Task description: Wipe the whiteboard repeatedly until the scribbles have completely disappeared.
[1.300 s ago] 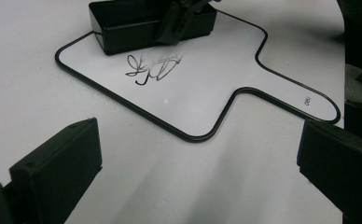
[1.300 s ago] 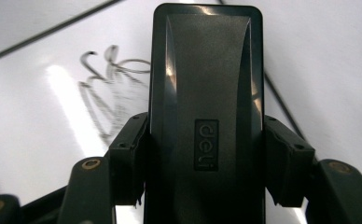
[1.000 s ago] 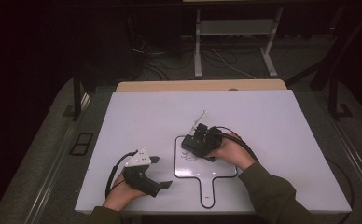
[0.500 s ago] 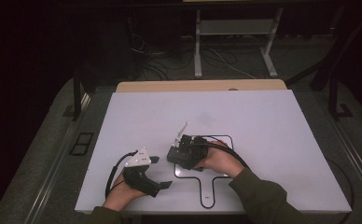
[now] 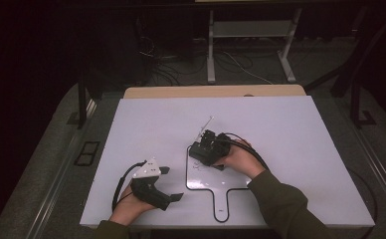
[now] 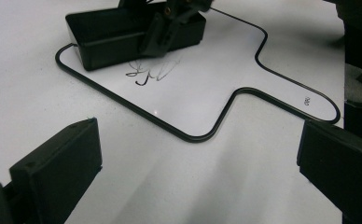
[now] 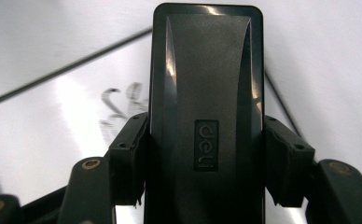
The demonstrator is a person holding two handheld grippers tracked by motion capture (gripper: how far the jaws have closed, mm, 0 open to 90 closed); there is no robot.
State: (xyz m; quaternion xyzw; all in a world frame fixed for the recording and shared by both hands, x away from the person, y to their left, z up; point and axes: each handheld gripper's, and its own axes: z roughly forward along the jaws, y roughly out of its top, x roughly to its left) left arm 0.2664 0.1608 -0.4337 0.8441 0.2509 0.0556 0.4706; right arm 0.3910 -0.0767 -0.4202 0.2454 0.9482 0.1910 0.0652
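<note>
1. Right gripper [image 5: 204, 152]: jaws clamped on the two long sides of a black eraser block [image 7: 206, 112], its smooth back with a small embossed label facing the right gripper view.
2. Eraser block: pressed flat on the upper left part of a small paddle-shaped whiteboard [image 5: 241, 181], just beside a smeared black scribble [image 6: 149, 74]; seen in the left gripper view as a black box at the board's far corner.
3. Scribble: part dark lines, part grey smudge, lying directly beside the block's edge.
4. Whiteboard: white face with a thin black rim and a short handle pointing toward the person's edge of the white table [image 5: 146, 124]; flat on that table, near its middle.
5. Left gripper [image 5: 171, 184]: jaws spread wide with only bare table between them; resting low near the front left of the table, well apart from the whiteboard's handle, pointed toward the board.
6. Right hand [image 5: 241, 158]: wrapped around the gripper body, sleeve trailing back to the lower right.
</note>
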